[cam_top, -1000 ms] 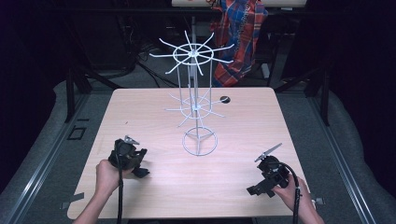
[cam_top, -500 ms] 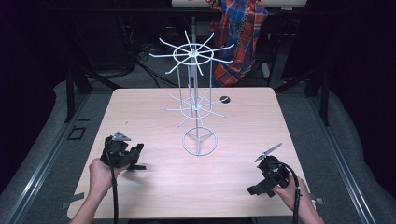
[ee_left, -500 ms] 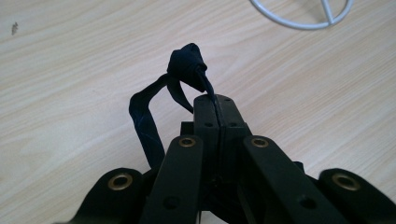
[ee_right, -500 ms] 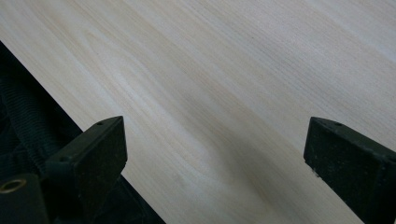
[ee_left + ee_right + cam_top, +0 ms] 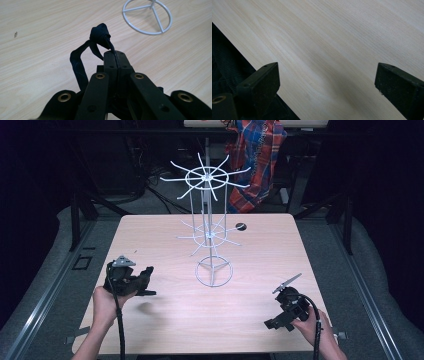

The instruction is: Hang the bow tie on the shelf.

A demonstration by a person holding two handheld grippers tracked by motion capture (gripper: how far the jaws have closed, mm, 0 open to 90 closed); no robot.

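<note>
Here, a person holds tongs in each hand over a pale wooden desk (image 5: 260, 270). The left tongs (image 5: 115, 53), jaws pressed together, are clamped on a dark knotted band (image 5: 100, 33), which loops up from the tips and hangs down the left side. The right tongs (image 5: 327, 82), jaws wide apart and holding nothing, hover above bare desk near the right front corner. A white wire rack (image 5: 207, 230) stands mid-desk, its round base just ahead of the left tongs. The pinch takes only a thin strand below the knot, so the band could slip free, and the limp loop might snag on the rack's thin arms
</note>
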